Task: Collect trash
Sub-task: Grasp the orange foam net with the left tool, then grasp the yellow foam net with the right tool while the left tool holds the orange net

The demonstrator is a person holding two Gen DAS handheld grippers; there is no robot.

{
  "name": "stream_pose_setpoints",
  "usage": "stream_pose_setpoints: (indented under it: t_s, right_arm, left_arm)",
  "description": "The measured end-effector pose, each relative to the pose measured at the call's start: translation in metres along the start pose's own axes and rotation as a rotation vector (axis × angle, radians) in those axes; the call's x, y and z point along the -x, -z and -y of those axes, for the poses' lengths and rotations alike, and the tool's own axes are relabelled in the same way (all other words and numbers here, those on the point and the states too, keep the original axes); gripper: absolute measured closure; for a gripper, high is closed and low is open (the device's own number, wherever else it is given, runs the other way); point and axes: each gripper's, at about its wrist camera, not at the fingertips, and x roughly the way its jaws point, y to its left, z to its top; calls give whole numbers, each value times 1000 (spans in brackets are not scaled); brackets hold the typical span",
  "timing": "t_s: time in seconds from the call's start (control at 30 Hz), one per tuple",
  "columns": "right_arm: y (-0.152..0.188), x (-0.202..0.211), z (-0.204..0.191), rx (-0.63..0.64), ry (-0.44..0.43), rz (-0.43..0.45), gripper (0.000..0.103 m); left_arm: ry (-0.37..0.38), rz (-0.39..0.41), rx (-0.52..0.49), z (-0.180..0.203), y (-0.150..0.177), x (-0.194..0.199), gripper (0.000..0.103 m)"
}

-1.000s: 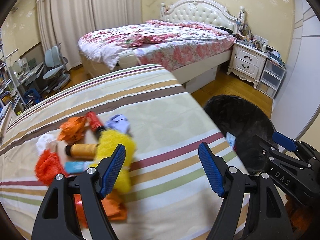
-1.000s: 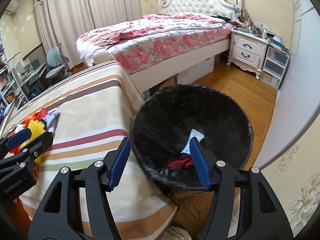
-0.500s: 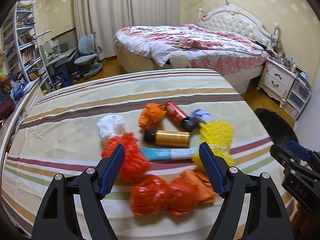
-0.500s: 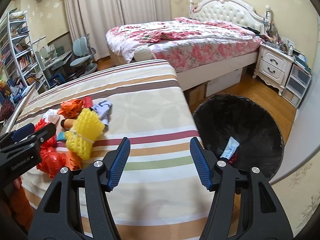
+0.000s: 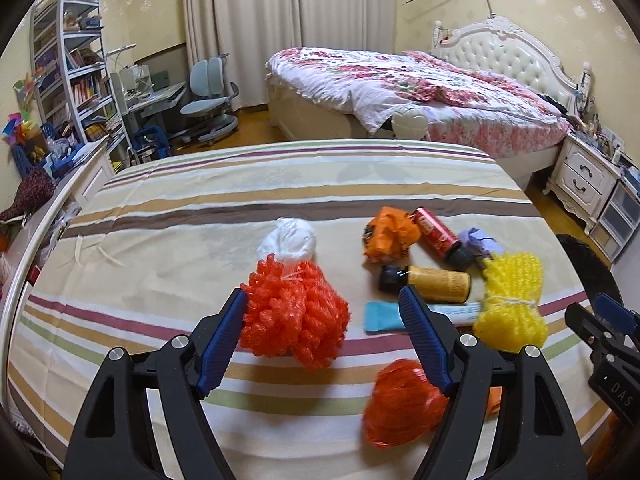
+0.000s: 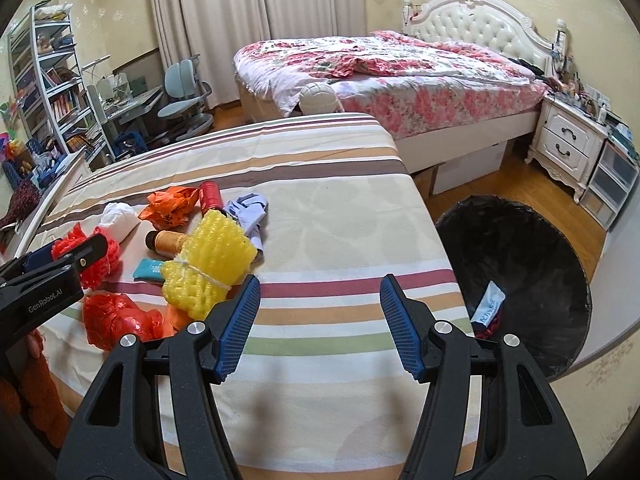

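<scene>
A pile of trash lies on the striped bed sheet [image 5: 180,216]. It holds an orange foam net [image 5: 294,320], a yellow foam net [image 5: 512,300], a white paper wad [image 5: 290,242], an orange bag [image 5: 390,238], a red can [image 5: 436,234], a yellow bottle [image 5: 436,284] and a blue tube [image 5: 384,316]. My left gripper [image 5: 324,300] hangs open over the orange foam net, which shows between its fingers. My right gripper [image 6: 320,284] is open over bare sheet, just right of the yellow foam net [image 6: 212,264]. The black-lined bin [image 6: 520,272] stands on the floor at the right.
A crumpled red bag [image 5: 404,404] lies near the sheet's front edge. A white packet [image 6: 490,304] lies inside the bin. A floral bed [image 6: 400,68], a nightstand [image 6: 568,144], a desk chair [image 5: 208,100] and shelves [image 5: 72,72] stand beyond.
Both grippers swung left, away from the bin. The left one now hangs over the orange foam net. The right one has gone from above the bin to above the sheet. Both stayed open.
</scene>
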Motion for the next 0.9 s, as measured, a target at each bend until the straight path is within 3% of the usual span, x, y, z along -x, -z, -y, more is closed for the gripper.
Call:
stream_pose_setpoints:
  t_s: [0.27,0.6,0.73,0.9]
  right_arm:
    - [4,-5,-6,14,-5,-18,42]
    - [4,-10,-15,28,-9,-29,42]
    - [1,-12,-21,40,-13,-31,42]
    - [-2,-13,-32,61,-24,-30,42]
  left_arm:
    - [0,-90,85,-31,14,-16,28]
    - [9,-90,110,-43,13,-18,28]
    - [15,-86,98,-43,12,-21,43]
    - [27,-69,68,-43,15,-18,50]
